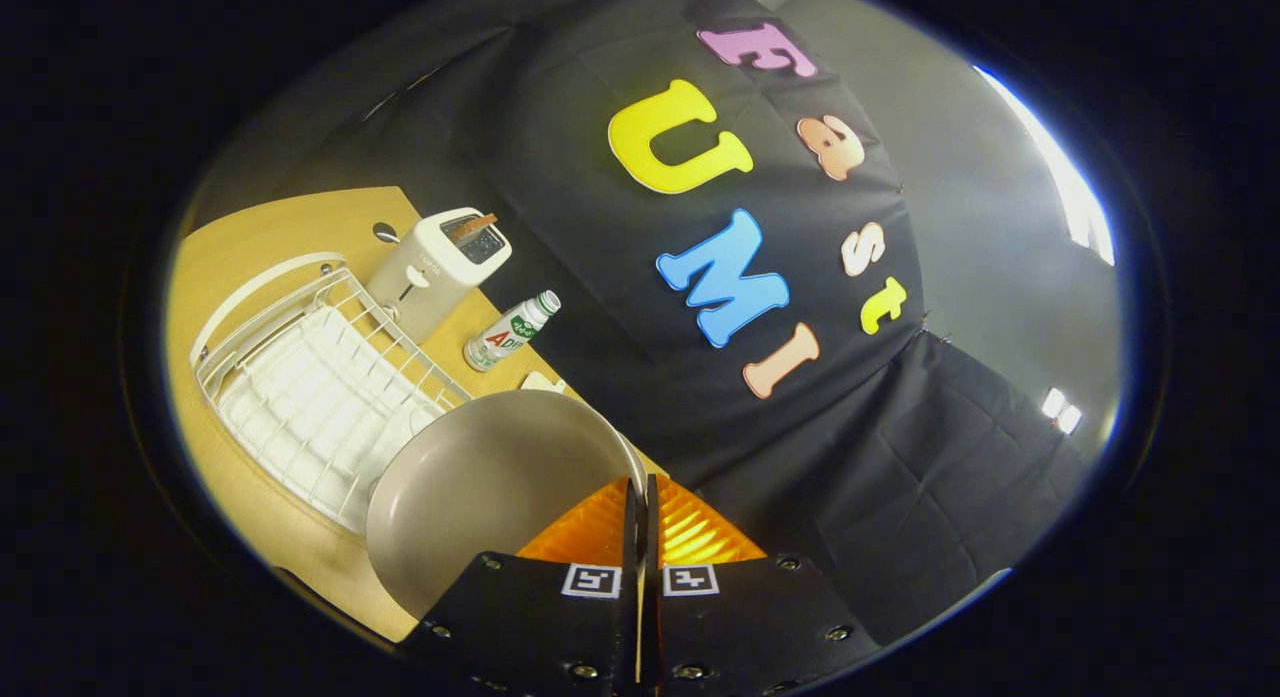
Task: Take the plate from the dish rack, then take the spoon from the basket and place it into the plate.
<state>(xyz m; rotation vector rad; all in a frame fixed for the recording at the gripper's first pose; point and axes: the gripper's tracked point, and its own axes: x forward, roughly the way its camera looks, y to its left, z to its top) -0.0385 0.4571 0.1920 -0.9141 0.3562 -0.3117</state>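
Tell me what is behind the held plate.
The gripper is shut on the plate rim. Behind it lie the white dish rack and wooden table; the plate covers the rack's near corner.

The scene is lit unevenly. A bright strip of light (1060, 182) is blown out to white well beyond the cloth wall (900, 457), and a bluish fringe is seen along it. The table (250, 257) below the wall is warmly lit. The wall is rendered dark, its folds faintly shown. Straight lines are bent by the fisheye, most strongly far from the wall. An orange glow is seen on the fingers (690, 527). Soft shading is cast inside the plate (490, 487). Focus is fairly sharp throughout.
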